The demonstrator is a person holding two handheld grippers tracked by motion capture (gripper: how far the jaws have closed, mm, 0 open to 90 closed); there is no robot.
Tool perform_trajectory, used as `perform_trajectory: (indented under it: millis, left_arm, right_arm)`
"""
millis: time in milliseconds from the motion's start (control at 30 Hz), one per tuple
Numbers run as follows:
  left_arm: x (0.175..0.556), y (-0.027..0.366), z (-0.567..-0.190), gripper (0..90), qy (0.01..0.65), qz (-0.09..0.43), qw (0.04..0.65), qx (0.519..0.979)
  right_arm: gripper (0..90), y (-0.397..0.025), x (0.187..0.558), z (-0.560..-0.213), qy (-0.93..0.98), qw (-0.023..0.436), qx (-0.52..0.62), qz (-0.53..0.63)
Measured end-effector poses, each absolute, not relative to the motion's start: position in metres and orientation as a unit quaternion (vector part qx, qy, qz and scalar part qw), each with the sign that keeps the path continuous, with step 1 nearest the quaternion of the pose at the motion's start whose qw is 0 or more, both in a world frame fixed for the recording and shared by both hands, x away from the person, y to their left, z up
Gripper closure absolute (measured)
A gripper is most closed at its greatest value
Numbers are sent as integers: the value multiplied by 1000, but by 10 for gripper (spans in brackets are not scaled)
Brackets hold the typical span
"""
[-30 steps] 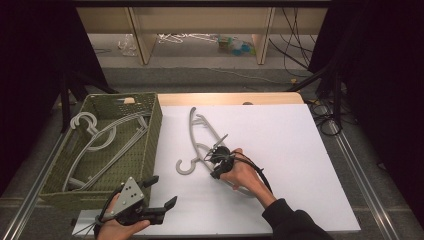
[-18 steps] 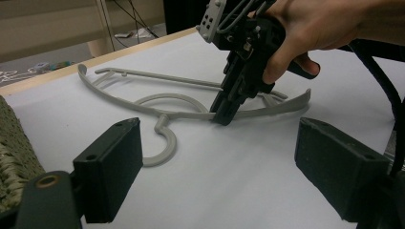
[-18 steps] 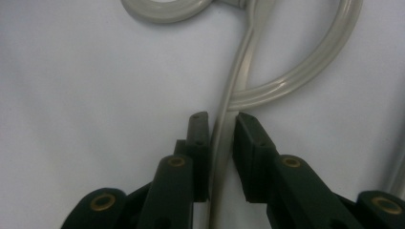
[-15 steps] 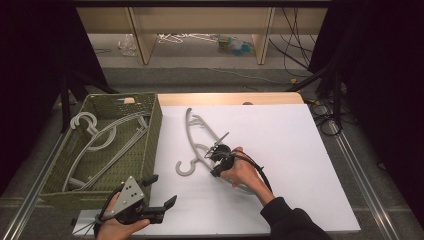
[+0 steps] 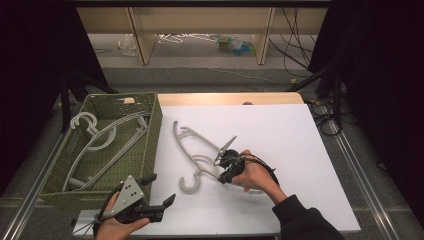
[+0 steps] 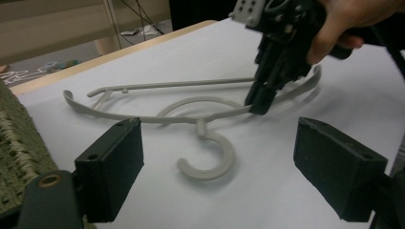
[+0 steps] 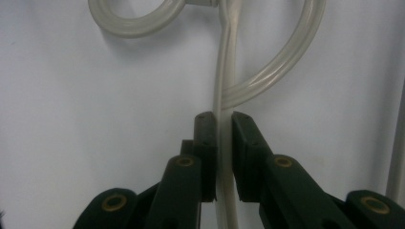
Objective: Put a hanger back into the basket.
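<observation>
My right gripper (image 5: pixel 223 170) is pinched onto the grey hanger (image 5: pixel 197 150), jaws pressed on one thin arm of it; in the right gripper view the arm (image 7: pixel 224 119) runs straight up between both pads, no gap either side. Hanger lies flat on the white table (image 5: pixel 300 140), left of centre, just right of the green basket (image 5: pixel 152 135) but apart from it. Long axis runs diagonally in the high view, from the far-left end near the basket's far corner down toward my right hand (image 5: pixel 252 175) at near-right. Hook (image 5: pixel 190 184) sticks off the near-left side of the body, pointing toward my edge of the table, its open end curling toward the left. In the left gripper view the hanger (image 6: pixel 191 102) stretches sideways across the frame, hook (image 6: pixel 207 160) coming toward the camera, right gripper (image 6: pixel 267 90) clamped on the curved arm right of the hook neck. My left gripper (image 5: pixel 150 197) hangs at the near-left table corner, just by the basket's near end, jaws spread wide, holding nothing, aimed at the hanger. Basket holds more grey hangers (image 5: pixel 100 140), lying lengthwise along it, hooks at the far-left end.
</observation>
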State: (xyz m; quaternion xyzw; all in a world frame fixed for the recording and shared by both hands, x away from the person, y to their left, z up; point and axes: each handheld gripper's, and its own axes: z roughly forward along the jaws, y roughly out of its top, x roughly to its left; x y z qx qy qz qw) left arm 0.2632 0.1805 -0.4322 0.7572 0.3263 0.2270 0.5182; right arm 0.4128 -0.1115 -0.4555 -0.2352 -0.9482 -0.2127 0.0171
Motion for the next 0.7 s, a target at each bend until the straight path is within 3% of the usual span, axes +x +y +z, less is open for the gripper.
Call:
perform_trajectory:
  millis: [333,700]
  left_arm:
    - [273,164,-425,250,287,273,464,792]
    - [299,124,-443,306,235,237,383,862]
  right_arm:
    - [821,-143,388,-440,-952,46,-186,-237]
    - [820,-165,359,-430,-954,69,-152,-251]
